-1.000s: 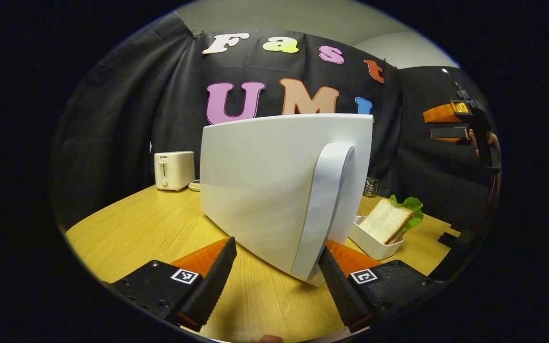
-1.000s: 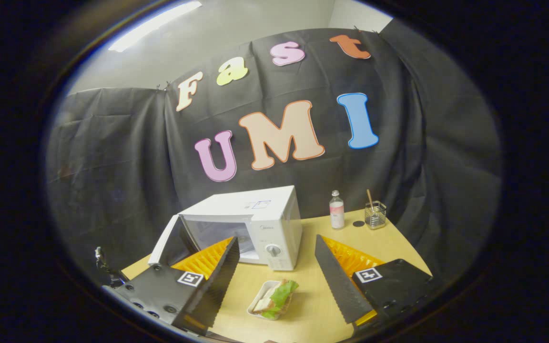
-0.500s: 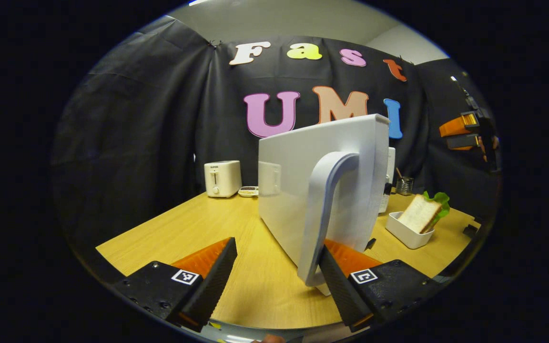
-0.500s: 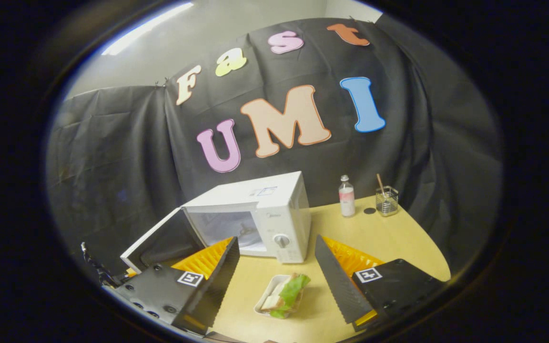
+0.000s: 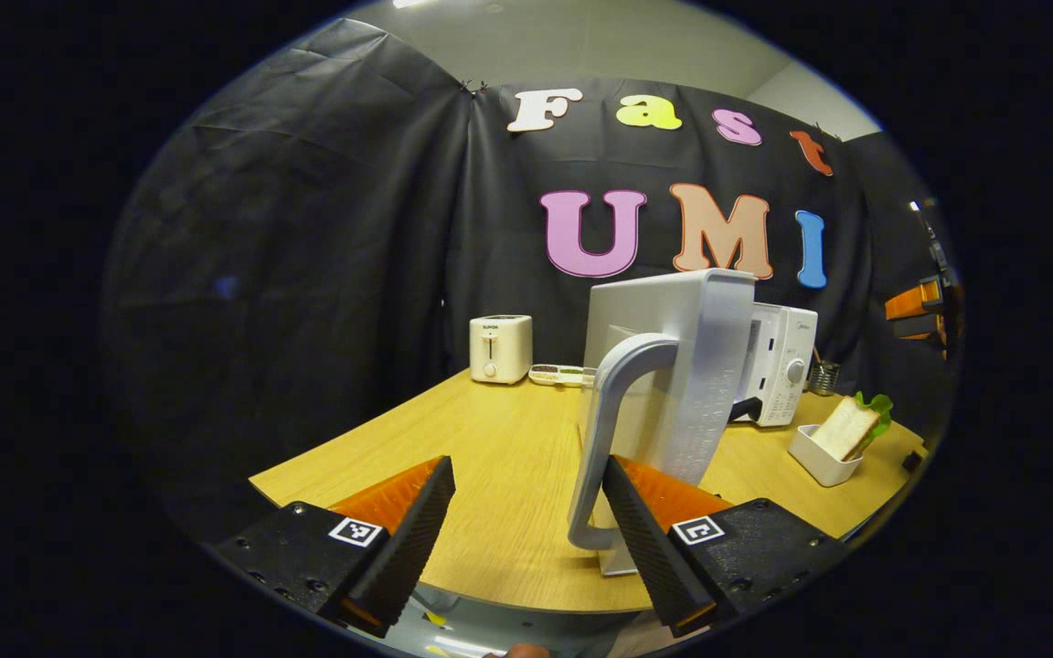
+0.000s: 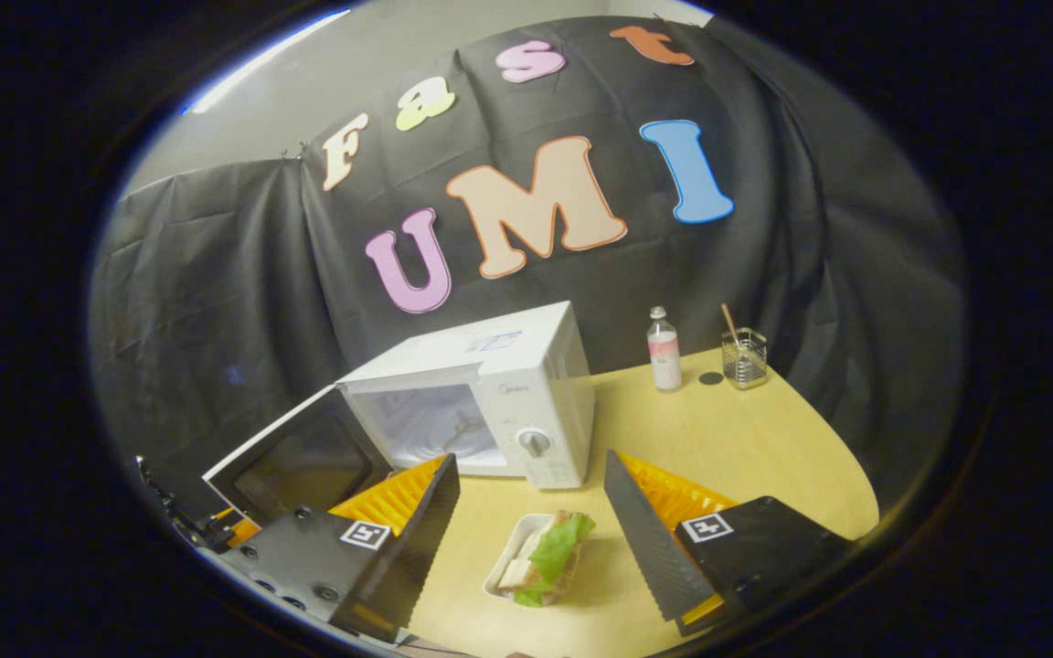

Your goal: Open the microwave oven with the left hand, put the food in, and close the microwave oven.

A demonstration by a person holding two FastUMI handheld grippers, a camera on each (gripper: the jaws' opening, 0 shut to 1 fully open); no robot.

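White microwave oven stands on the wooden counter with its door swung wide on the left hinge, the cavity exposed. Seen in the left gripper view, the door is presented nearly edge-on, and its curved handle rises just beside the right finger of the left gripper; contact between finger and handle cannot be told. The jaws of the left gripper stand wide apart, with bare counter between them, so nothing is clamped.

The food, a sandwich with a green lettuce leaf, sits in a small white tray on the counter in front of the oven, below the control dial. In the left gripper view the same sandwich and tray lie to the right of the oven body.

The right gripper hovers above the sandwich, its jaws spread open on either side of the tray and apart from it. In the left gripper view this gripper appears at the far right edge.

Behind the oven stand a small bottle and a glass jar holding a stick. A white toaster sits at the back of the counter, left of the door.
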